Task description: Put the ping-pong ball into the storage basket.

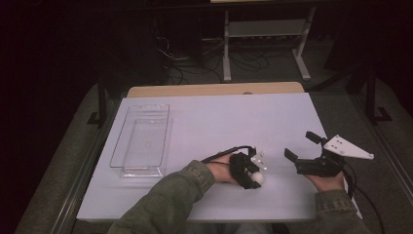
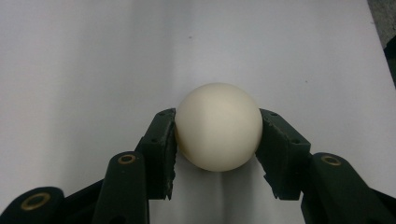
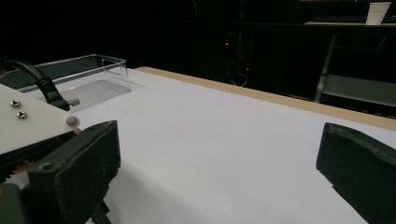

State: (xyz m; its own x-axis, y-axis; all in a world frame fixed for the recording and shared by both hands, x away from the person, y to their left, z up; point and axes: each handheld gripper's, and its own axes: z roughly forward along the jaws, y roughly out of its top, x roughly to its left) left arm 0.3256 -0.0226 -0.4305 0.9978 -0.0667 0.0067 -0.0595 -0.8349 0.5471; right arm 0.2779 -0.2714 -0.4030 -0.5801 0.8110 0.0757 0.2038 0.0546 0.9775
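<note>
A clear plastic tray (image 1: 141, 141) sits on the left of the white desk (image 1: 219, 122). Near the middle front, the left tongs (image 1: 256, 176) pinch a cream ball (image 2: 218, 126) from both sides, low over the desk surface. To the right, the right tongs (image 1: 303, 145) are spread wide and hold nothing, well apart from the ball.

Your left gripper (image 1: 256, 178) sits on the table (image 1: 219, 122) near its front edge with the ball (image 1: 257, 179) between its jaws, your right gripper (image 1: 304, 146) lies just to its right, and the tray (image 1: 141, 139) stands well apart at far left.
</note>
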